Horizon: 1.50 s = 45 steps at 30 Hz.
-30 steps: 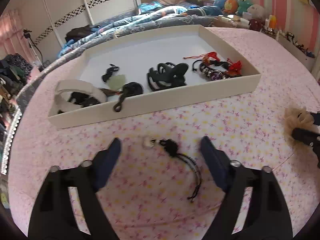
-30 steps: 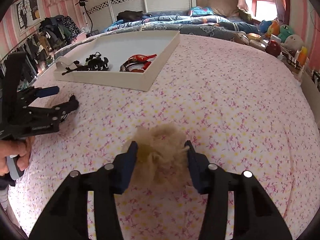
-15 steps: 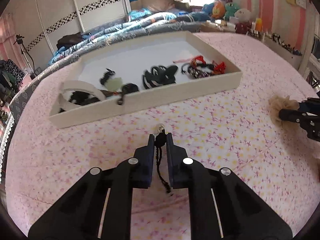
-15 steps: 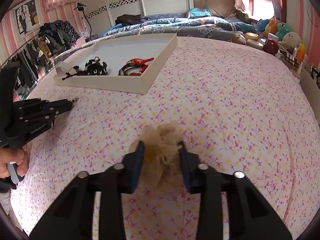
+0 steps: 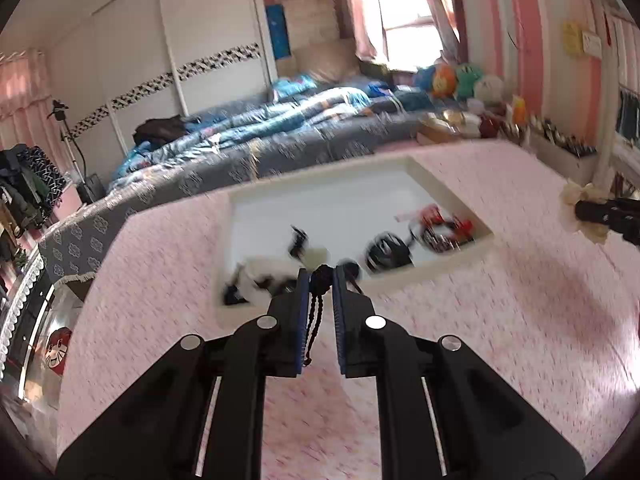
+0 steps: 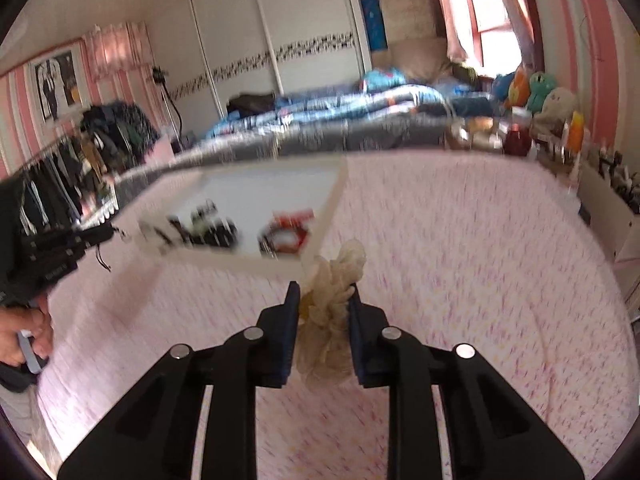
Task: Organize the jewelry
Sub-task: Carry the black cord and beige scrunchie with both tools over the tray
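Left wrist view: the left gripper [image 5: 319, 276], two black fingers with blue pads, is clenched on a black braided cord bracelet [image 5: 321, 277]; the knotted end sits between the fingertips and the loose cords hang down the gap toward 6 o'clock, clear of the pink floral bedspread [image 5: 500, 320]. Beyond the fingertips, toward 12 o'clock, lies a shallow cream rectangular tray [image 5: 404, 279] resting on the bedspread. It holds, blurred, a white band [image 5: 264, 270] at its near left corner, a small black piece [image 5: 298, 240], a pale green piece [image 5: 316, 257] just beside it, a coiled black cord [image 5: 388, 250] and a red and dark beaded cluster [image 5: 444, 228] at its right end. At 3 o'clock the right gripper [image 5: 580, 212] enters the view, grasping a cream fabric scrunchie [image 5: 576, 208]. Right wrist view: the right gripper [image 6: 323, 294] has just been closing and its pads now press both sides of the cream fabric scrunchie [image 6: 332, 312], which bulges above and below the fingers and is lifted off the bedspread [image 6: 460, 300]. The tray [image 6: 324, 224] lies toward 11 o'clock, its near right corner just beyond the scrunchie's top. At 9 o'clock the left gripper [image 6: 110, 232] is seen from the side with the bracelet's cords [image 6: 102, 258] dangling beneath its tip, and a person's hand [image 6: 24, 336] grips its handle at 8 o'clock. A blue quilted bed [image 6: 340, 116] fills the background at 12 o'clock.
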Motion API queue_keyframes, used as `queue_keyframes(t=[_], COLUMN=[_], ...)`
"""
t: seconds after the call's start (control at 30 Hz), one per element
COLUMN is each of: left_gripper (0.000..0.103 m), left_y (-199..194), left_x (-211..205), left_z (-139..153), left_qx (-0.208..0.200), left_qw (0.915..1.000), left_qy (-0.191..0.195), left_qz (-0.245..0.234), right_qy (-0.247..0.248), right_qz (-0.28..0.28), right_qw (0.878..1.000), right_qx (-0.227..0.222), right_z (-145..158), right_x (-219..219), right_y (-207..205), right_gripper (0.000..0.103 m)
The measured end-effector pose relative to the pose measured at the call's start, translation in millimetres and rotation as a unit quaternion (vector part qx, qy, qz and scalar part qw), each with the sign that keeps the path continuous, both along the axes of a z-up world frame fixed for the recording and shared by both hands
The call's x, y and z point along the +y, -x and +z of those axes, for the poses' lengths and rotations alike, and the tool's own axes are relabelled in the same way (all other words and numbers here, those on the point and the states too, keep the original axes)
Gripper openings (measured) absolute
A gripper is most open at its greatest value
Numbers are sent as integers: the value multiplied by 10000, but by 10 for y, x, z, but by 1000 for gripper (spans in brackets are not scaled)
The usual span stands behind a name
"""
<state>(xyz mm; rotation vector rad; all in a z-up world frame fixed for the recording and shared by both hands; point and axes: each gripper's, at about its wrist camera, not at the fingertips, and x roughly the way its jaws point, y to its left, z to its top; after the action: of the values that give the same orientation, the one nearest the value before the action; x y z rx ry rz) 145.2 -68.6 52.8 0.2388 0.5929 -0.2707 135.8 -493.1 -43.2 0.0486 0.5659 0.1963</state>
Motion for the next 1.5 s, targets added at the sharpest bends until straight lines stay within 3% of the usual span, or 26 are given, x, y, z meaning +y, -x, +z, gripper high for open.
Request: queue_keyframes(t=[0.2, 0.3, 0.37, 0.6, 0.87, 1.5], left_gripper=[9, 9, 9, 9, 9, 10], left_y=[-214, -342, -439, -767, -861, -909], left_x=[198, 222, 178, 98, 27, 93], left_z=[365, 492, 491, 147, -174, -350], left_qx=[-553, -797, -1027, -858, -756, -493], left_qw=[9979, 9958, 9940, 9956, 9966, 9976], left_qy=[201, 342, 235, 341, 313, 440], left_qz=[271, 295, 308, 134, -59, 223], right_qy=[-212, -239, -209, 252, 256, 436], right_qz=[-255, -156, -68, 222, 240, 15], right_qw=[9959, 9952, 9953, 9963, 9976, 9980], right_qx=[-838, -937, -945, -787, -599, -461], right_z=[511, 634, 640, 280, -120, -321], right_x=[209, 397, 525, 1059, 1023, 961], right_y=[-117, -308, -419, -831, -994, -1067], right_gripper=[23, 24, 24, 24, 24, 26])
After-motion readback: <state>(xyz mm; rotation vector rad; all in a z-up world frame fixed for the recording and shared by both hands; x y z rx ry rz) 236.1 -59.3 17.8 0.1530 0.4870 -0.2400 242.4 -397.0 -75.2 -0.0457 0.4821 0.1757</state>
